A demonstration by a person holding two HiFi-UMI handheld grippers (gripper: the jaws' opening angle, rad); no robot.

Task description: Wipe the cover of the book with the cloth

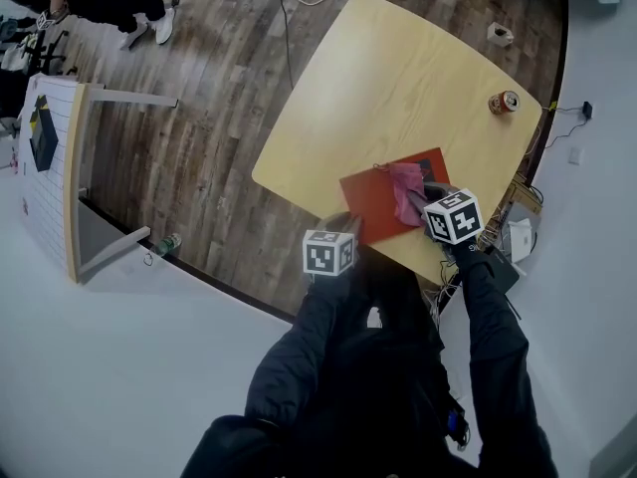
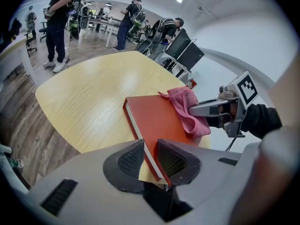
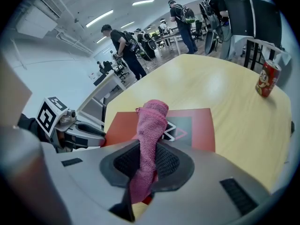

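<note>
You have the wipe set up and, judging by the contact, under way. Your left gripper (image 2: pixel 151 159) has its fingers (image 2: pixel 129 161) clamped on the near corner of the red book (image 2: pixel 159 121), pinning it flat by the near edge of the bench (image 1: pixel 398 78). Your right gripper (image 3: pixel 149 161) is closed on the pink cloth (image 3: pixel 152 121), whose free end lies on the cover's right side. The cover toward your left gripper is bare, so most of the stroke probably remains; no frame shows which parts are clean. The bench is pale wood and otherwise carries only a red drink can (image 1: pixel 503 102) near its far corner. Around it are a dark plank floor (image 1: pixel 209 98), standing people, desks and monitors.
</note>
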